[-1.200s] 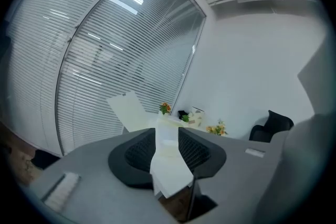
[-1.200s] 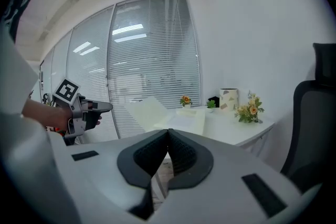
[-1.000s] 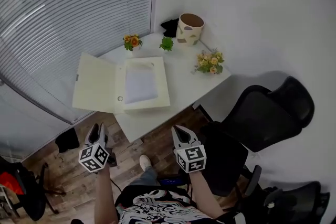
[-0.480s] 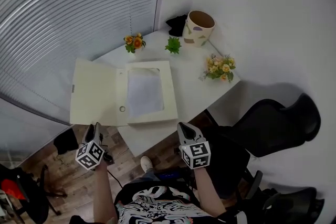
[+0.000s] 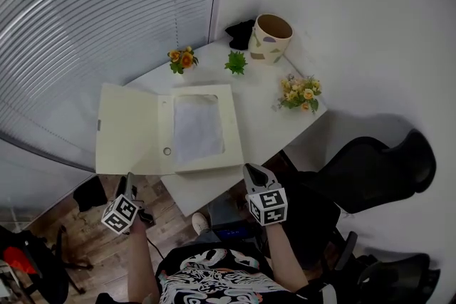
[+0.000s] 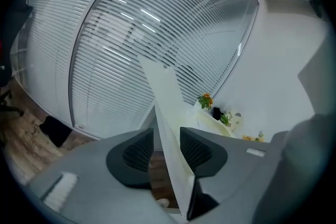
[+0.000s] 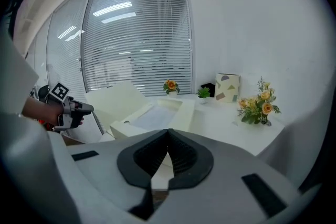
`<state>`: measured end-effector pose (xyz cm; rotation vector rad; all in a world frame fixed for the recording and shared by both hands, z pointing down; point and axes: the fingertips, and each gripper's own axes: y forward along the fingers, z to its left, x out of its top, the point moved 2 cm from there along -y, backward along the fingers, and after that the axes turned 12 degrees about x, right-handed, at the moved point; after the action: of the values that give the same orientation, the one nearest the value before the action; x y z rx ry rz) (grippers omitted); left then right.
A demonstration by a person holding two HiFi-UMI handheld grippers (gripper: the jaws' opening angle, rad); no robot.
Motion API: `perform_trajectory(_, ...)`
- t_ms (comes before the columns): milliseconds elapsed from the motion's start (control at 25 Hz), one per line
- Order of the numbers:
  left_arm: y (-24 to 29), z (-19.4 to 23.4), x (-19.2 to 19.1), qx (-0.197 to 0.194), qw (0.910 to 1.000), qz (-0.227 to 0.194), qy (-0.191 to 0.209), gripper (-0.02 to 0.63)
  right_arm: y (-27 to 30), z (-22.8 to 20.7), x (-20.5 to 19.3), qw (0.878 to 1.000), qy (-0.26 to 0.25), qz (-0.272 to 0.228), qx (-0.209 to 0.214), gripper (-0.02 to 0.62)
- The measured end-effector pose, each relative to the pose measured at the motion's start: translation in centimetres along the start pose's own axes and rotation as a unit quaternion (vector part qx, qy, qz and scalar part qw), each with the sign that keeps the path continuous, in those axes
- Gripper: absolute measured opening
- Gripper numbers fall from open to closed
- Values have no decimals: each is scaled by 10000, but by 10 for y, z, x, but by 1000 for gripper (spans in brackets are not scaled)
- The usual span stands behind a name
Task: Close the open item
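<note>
A cream file box lies open on the white table, a white sheet inside it. Its lid is folded out flat to the left, past the table's edge. My left gripper is just below the lid's near edge. In the left gripper view the jaws stand open with the lid's edge between them, close to the right pad and apart from the left one. My right gripper is at the table's front edge, shut and empty, pointing at the box.
At the back of the table stand a speckled pot, orange flowers and a small green plant. A yellow bouquet is at the right edge. A black office chair stands right of me; window blinds run along the left.
The head view has shifted, so the table sits lower and nearer the grippers. The left gripper has dropped slightly and come up to the lid's near edge. The box has not moved.
</note>
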<state>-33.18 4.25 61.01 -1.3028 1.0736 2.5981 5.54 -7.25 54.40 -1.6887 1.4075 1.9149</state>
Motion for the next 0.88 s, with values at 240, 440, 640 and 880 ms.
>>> perform_trajectory(240, 10, -3, 15, 13, 9992, -236, -320, 156, 17, -9, -16, 9992, -125, 300, 223, 3)
perform_trajectory(440, 15, -8, 22, 51, 9987, -324, -379, 140, 31, -19, -25, 9978, -169, 508, 382, 3)
perform_trajectory(640, 19, -9, 22, 127, 9983, -343, -454, 127, 41, -17, -34, 9955, -222, 675, 619, 3)
perform_trajectory(880, 21, -13, 23, 78, 9982, -374, -459, 86, 51, -16, -38, 9939, -230, 742, 785, 3)
